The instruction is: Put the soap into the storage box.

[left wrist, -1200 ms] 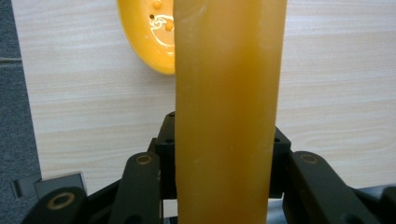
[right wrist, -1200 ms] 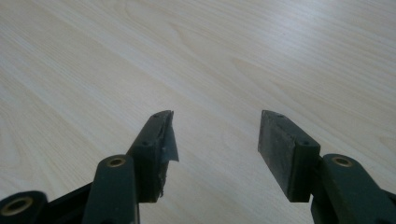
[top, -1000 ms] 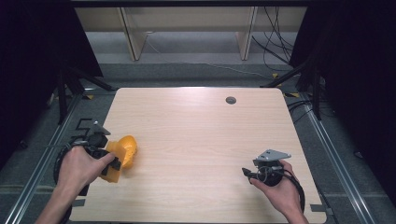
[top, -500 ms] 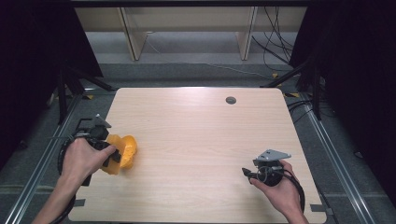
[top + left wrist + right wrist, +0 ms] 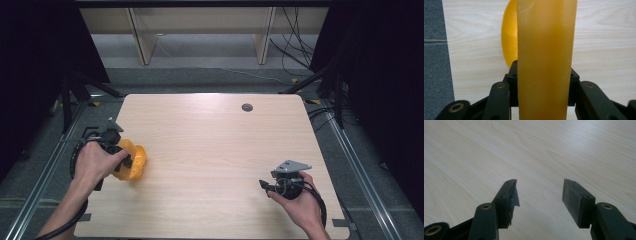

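An orange-yellow plastic object (image 5: 137, 163), rounded like a bowl tipped on edge, sits at the table's left side. My left gripper (image 5: 126, 161) is shut on it. In the left gripper view the object's (image 5: 546, 45) thick edge stands upright between the jaws of the left gripper (image 5: 542, 75), with a yellow curved part behind it. My right gripper (image 5: 264, 185) rests near the front right of the table, pointing left. In its own view the right gripper (image 5: 539, 187) is open, with only bare wood between the jaws.
The light wooden table (image 5: 210, 140) has a small round hole (image 5: 247, 107) near its far edge. Grey floor and metal rails (image 5: 45, 175) border it on both sides. Shelf legs and cables stand beyond the far edge.
My left hand has shifted a little forward and to the right, turning the orange-yellow object with it. The right gripper has stayed put.
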